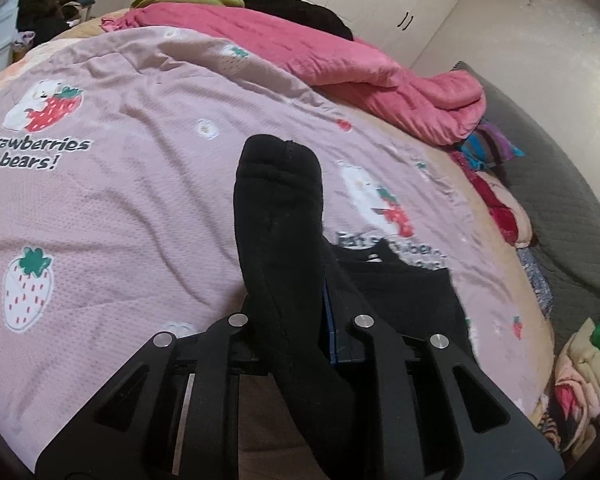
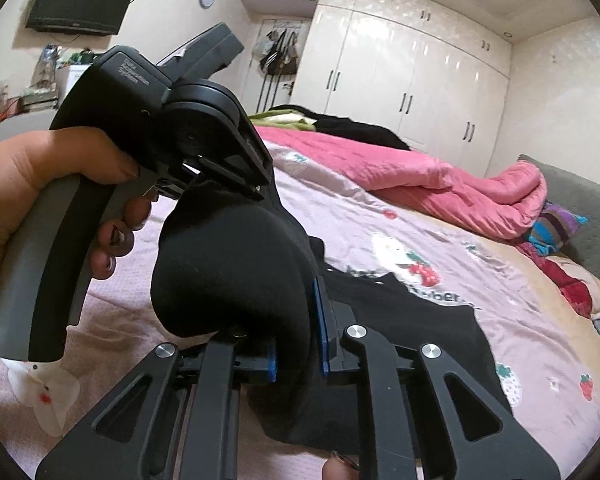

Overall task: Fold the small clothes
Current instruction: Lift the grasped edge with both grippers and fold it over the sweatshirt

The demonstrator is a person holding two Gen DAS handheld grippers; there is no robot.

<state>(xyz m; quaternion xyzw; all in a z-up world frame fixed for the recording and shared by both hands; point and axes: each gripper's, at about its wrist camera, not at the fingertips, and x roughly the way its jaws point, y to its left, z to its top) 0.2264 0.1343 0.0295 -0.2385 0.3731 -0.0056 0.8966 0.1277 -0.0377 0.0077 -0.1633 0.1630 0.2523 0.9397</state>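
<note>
In the left wrist view the black knit sock point(image 1: 278, 216) is pinched by the left gripper point(image 1: 300, 344) above the pink strawberry-print bedspread point(image 1: 120, 208), while in the right wrist view its other end is clamped by the right gripper point(image 2: 296, 356), so both ends should be kept level and taut.

Left gripper point(image 1: 288, 312) clamped shut on black sock point(image 1: 278, 216), angled downward. Right gripper point(image 2: 296, 344) clamped on same sock, left hand point(image 2: 40, 184) seen ahead-left of it.
</note>
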